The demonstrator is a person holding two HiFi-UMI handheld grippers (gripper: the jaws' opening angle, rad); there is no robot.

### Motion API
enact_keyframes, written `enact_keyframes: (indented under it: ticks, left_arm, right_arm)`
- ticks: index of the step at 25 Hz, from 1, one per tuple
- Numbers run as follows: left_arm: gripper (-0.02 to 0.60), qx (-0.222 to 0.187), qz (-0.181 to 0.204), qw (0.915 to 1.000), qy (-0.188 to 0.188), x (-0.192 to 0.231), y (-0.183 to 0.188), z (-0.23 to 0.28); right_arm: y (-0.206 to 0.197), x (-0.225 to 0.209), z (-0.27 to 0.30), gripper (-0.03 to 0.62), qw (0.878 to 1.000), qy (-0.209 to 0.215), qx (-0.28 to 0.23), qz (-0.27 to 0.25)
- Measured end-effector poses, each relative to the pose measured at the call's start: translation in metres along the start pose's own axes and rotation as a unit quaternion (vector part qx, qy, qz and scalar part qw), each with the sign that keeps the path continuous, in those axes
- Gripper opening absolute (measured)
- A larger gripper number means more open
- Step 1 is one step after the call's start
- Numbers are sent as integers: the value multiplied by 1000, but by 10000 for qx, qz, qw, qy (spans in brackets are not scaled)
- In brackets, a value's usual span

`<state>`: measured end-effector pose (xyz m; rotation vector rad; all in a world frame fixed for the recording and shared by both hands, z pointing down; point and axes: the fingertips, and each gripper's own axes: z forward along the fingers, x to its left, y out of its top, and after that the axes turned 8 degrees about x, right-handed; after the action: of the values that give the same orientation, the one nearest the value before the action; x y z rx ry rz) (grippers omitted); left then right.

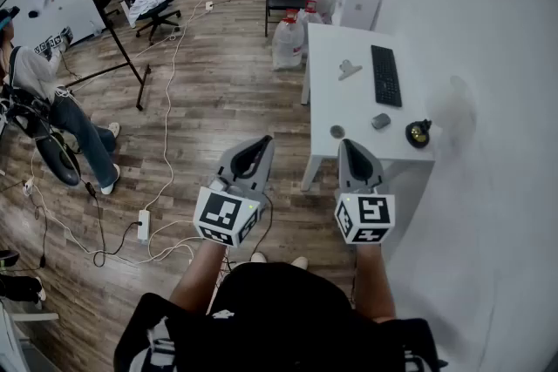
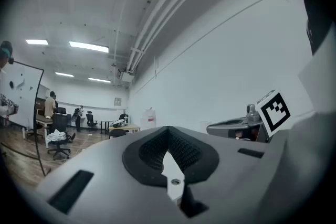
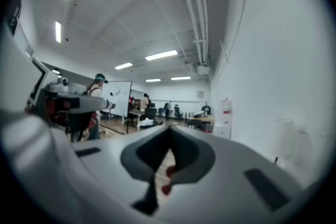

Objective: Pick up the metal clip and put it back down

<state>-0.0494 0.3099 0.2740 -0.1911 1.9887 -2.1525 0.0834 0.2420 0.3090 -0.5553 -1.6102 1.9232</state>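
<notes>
The metal clip, small and silver, lies on the white table to the left of a black keyboard. My left gripper hangs over the wooden floor just left of the table's near end, jaws together and empty. My right gripper hovers at the table's near edge, also shut with nothing in it, well short of the clip. In the left gripper view my left gripper points up at the room and wall, and my right gripper does likewise in its own view; neither shows the clip.
On the table's near part sit a grey lump, a small round disc and a black round object. A white wall runs along the right. Cables and a power strip cross the floor. A person stands at left.
</notes>
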Motion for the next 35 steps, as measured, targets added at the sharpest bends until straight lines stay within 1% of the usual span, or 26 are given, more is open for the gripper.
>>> enact_keyframes:
  ticks: [8, 15, 20, 24, 27, 31, 35]
  left_arm:
    - [25, 43, 7, 10000, 78, 8, -4, -2]
    - [25, 81, 4, 9999, 141, 3, -4, -2]
    - [25, 129, -25, 9998, 161, -11, -9, 3]
    - [25, 130, 36, 9998, 171, -26, -11, 9]
    - [25, 165, 20, 9997, 184, -38, -18, 14]
    - [25, 268, -10, 9996, 132, -52, -29, 21]
    - [25, 276, 12, 9996, 90, -58, -31, 33]
  right_arm:
    - [1, 4, 3, 34, 10000, 21, 8, -25]
    - [0, 1, 3, 34, 9997, 185, 0, 186]
    - [-8, -7, -1, 34, 9994, 299, 44, 179]
    - [-12, -18, -8, 34, 9992, 347, 33, 173]
    - [-22, -28, -14, 34, 9991, 375, 71, 202]
    - [-35, -39, -18, 34, 9989, 379, 147, 246]
    - [-39, -51, -17, 34, 9989, 369, 161, 251]
